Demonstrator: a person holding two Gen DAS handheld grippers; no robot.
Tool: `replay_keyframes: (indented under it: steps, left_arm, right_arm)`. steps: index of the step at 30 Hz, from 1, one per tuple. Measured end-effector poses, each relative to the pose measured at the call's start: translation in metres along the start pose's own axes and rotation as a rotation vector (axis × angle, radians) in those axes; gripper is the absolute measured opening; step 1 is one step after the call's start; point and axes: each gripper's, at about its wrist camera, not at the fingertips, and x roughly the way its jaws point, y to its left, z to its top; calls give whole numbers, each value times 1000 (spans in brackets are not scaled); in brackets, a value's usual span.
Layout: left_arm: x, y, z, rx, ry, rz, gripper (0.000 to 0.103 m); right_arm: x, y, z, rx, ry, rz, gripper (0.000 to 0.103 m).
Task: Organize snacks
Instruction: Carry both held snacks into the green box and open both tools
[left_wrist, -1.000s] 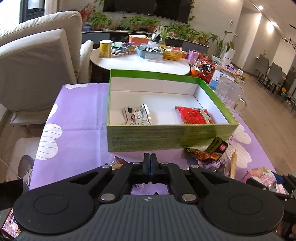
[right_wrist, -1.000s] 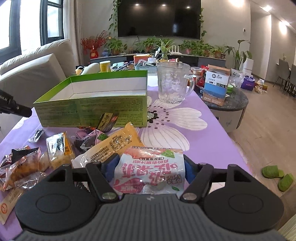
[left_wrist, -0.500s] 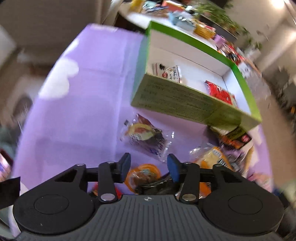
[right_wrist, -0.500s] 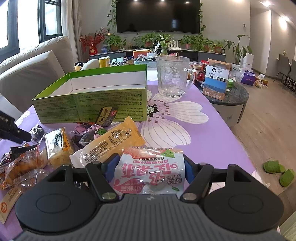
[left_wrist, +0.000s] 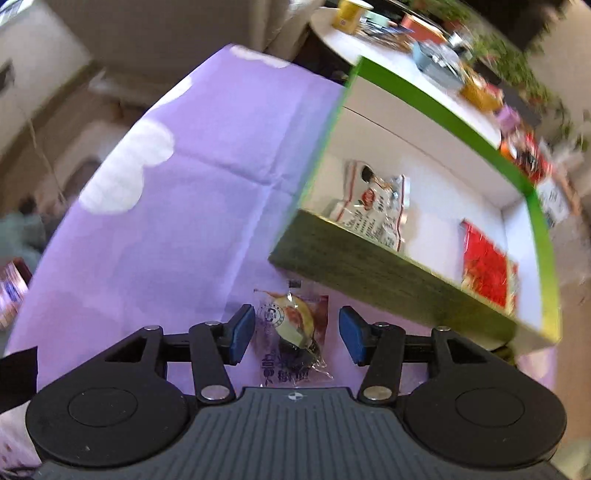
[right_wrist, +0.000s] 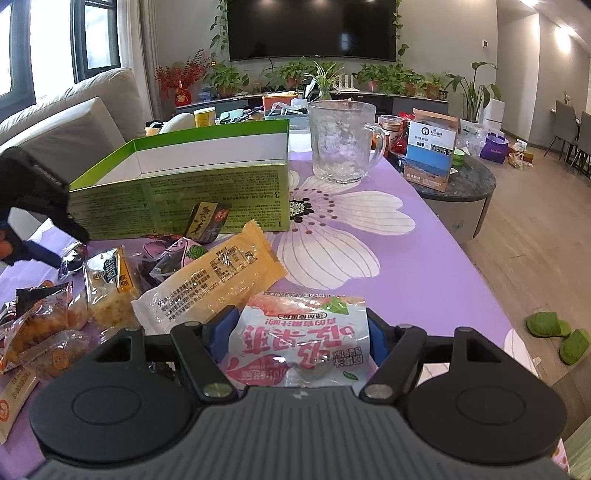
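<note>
The left gripper (left_wrist: 297, 334), jaws opening, straddles untouched a clear-wrapped small snack packet (left_wrist: 293, 330) before the green cardboard box (left_wrist: 388, 273), while the right gripper (right_wrist: 297, 341) pinches a pink-and-white snack bag (right_wrist: 299, 339).

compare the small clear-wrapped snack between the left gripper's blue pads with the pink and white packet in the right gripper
The small clear-wrapped snack lies flat on the purple tablecloth, untouched, with the left gripper opening around it. The pink and white packet is clamped by the right gripper. The snack leaves gaps to both pads; the packet fills the gap between its pads. The snack's wrapper is see-through; the packet is opaque and printed. Both are sealed snacks still outside the green box.
</note>
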Motion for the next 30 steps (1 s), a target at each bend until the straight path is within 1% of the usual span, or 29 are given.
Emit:
replay_keyframes:
  steps: [3,5,8,11,12,14,16,17,20,26,30]
  left_arm:
    - [1,-16,-11,161,-24,61,47]
    - [1,-22,-20,241,-45,99,47]
    - [-1,-25,-28,320,-81,129,48]
    - [-2,-19,-30,335,-101,95,39]
    - [-2,-19,-29,338,-101,86,33]
    - [-7,-15,-30,328,-99,39,30]
    - [-16,-13,-33,329,-115,-11,29]
    - [-20,-13,-35,338,-128,-21,29]
    - [-37,-13,-38,368,-177,-45,29]
    - [-62,-17,-33,374,-237,-98,29]
    - [-70,-18,-30,373,-251,-121,29]
  right_arm:
    - [0,-2,0,0,-1,0,47]
    - [1,-2,0,4,-1,-2,47]
    - [2,-5,0,10,-2,-3,47]
    - [3,-5,0,12,-4,-1,47]
    - [3,-5,-1,11,-5,0,47]
    - [2,-6,0,9,-7,3,47]
    - [0,-6,-1,5,-11,5,47]
    - [0,-6,0,3,-16,5,47]
    - [-4,-6,1,3,-37,0,47]
    - [-9,-3,14,-34,-92,7,47]
    - [-12,4,22,-65,-125,8,47]
